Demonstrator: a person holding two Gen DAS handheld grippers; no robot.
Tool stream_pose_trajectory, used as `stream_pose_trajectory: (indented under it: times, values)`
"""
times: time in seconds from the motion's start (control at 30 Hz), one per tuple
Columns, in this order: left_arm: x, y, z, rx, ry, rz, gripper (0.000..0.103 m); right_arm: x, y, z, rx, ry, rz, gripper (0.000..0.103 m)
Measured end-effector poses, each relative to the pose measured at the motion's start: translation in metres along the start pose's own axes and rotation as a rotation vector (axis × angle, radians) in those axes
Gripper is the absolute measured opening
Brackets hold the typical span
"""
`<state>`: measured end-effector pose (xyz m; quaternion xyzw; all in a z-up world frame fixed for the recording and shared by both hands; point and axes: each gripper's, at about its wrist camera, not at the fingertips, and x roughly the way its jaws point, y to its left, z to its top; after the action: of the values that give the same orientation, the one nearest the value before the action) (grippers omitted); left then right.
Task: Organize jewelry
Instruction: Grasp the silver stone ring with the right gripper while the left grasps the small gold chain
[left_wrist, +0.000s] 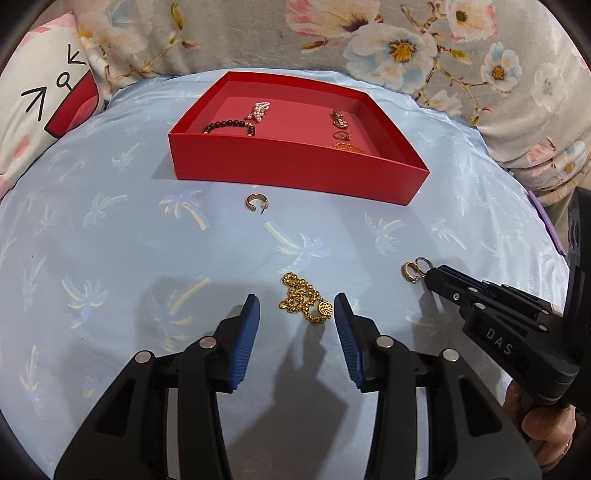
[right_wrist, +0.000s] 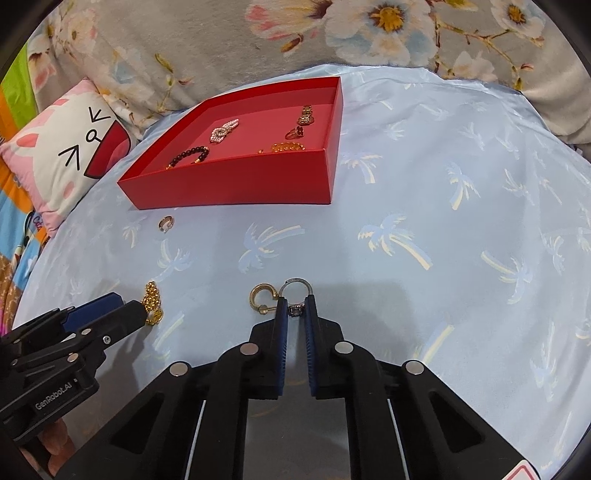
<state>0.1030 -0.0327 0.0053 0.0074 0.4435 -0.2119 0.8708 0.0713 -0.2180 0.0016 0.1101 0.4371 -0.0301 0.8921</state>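
My left gripper (left_wrist: 297, 301) stands open on the pale blue cloth, and a gold bead chain with a round pendant (left_wrist: 304, 301) lies between its blue pads, nearer the right one. In the right wrist view that chain (right_wrist: 153, 302) shows just past the left gripper (right_wrist: 131, 304). My right gripper (right_wrist: 295, 301) is shut on a silver ring with a stone (right_wrist: 295, 284), whose loop sticks out beyond the tips. A gold hoop earring (right_wrist: 260, 295) lies against the ring's left side. The red tray (left_wrist: 295, 173) sits farther back and holds several pieces.
A second hoop earring (left_wrist: 253, 203) lies loose on the cloth just in front of the tray (right_wrist: 229, 184). Inside are a dark bead bracelet (left_wrist: 229, 127), a pearl piece (left_wrist: 260, 110) and gold items (left_wrist: 341, 122). Floral bedding and a cartoon pillow (left_wrist: 40, 103) border the cloth.
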Motion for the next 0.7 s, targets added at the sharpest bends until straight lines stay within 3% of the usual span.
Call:
stream_pose_trajectory:
  times: [0.33, 0.4, 0.5, 0.7]
  values:
    - [0.009, -0.006, 0.002, 0.036, -0.010, 0.025, 0.038, -0.017, -0.014, -0.002, 0.048, -0.026, 0.009, 0.008]
    - [0.011, -0.008, 0.001, 0.051, -0.012, 0.025, 0.024, -0.022, -0.016, -0.002, 0.055, -0.031, 0.015, 0.008]
    - [0.012, -0.010, 0.001, 0.065, -0.009, 0.016, 0.012, -0.028, -0.017, -0.002, 0.067, -0.037, 0.026, 0.008]
    - [0.011, -0.011, 0.000, 0.071, -0.008, -0.003, 0.006, -0.037, -0.015, -0.003, 0.071, -0.044, 0.046, 0.008]
